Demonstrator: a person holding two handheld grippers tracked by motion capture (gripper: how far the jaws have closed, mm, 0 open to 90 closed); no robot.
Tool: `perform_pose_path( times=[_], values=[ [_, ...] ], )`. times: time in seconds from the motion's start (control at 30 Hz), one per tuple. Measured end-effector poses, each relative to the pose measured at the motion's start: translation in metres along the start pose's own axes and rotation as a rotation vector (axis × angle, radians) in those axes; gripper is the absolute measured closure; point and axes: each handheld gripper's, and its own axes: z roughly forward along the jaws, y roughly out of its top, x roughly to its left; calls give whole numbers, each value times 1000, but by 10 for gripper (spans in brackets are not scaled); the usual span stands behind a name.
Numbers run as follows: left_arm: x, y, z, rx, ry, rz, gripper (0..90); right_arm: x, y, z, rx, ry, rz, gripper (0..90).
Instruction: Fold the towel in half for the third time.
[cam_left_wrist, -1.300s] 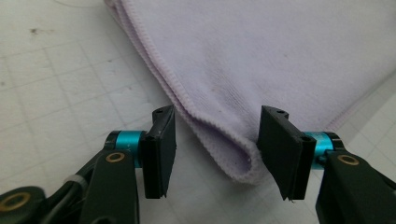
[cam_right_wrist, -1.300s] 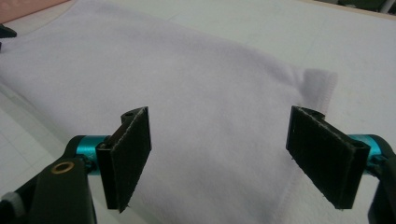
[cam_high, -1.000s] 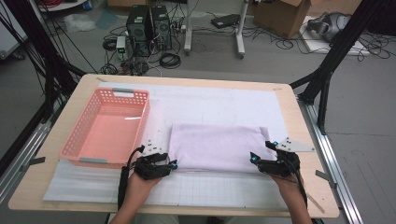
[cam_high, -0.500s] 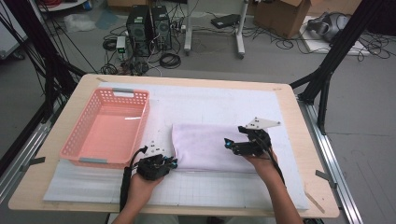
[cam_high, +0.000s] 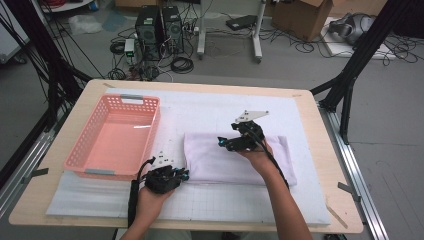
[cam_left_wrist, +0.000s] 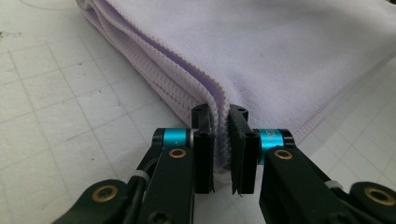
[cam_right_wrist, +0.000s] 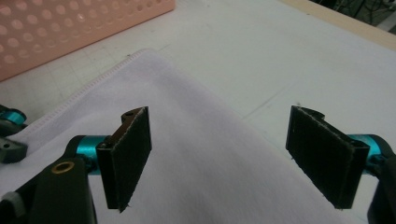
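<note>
- High view: the folded purple towel (cam_high: 235, 160) lies flat on the white mat (cam_high: 210, 107), near the middle of the tabletop (cam_high: 325, 150).
- The towel sits just to the right of the pink basket (cam_high: 115, 135), with a little gap between them.
- Your left claw (cam_high: 184, 173) is at the near left corner of the towel. In the left gripper view your left claw (cam_left_wrist: 223, 149) has just been closing, and now it pinches the folded edge of the towel (cam_left_wrist: 280, 56) between its two black jaws.
- You can see the stacked layers of the towel running up and away from that pinch.
- Your right claw (cam_high: 223, 143) is over the middle of the towel, pointing to the left. In the right gripper view your right claw (cam_right_wrist: 224, 158) is spread wide, and nothing is between its jaws.
- Under those wide jaws is the towel (cam_right_wrist: 187, 154), and the pink basket (cam_right_wrist: 70, 28) is farther off at the top left.
- The left claw peeks in at the left edge of that view.
</note>
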Motion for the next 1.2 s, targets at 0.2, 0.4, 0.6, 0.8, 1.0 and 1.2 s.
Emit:
perform_pose_path(
  times=[0.2, 0.4, 0.6, 0.8, 1.0, 1.2],
  values=[
    [1, -1, -1, -1, -6, -10, 815, 6, 13, 30, 52, 30, -20, 244],
    [2, -1, -2, 5, -7, -24, 815, 14, 26, 55, 87, 55, -55, 273],
    [3, -2, -3, 7, -9, -42, 816, 21, 31, 74, 112, 76, -56, 296],
    [3, -2, -4, 10, -14, -50, 817, 30, 38, 93, 140, 88, -76, 297],
    [5, -2, -5, 12, -16, -71, 819, 31, 33, 110, 175, 95, -62, 339],
    [5, -2, -5, 17, -14, -79, 820, 30, 32, 118, 206, 142, -72, 466]
  ],
)
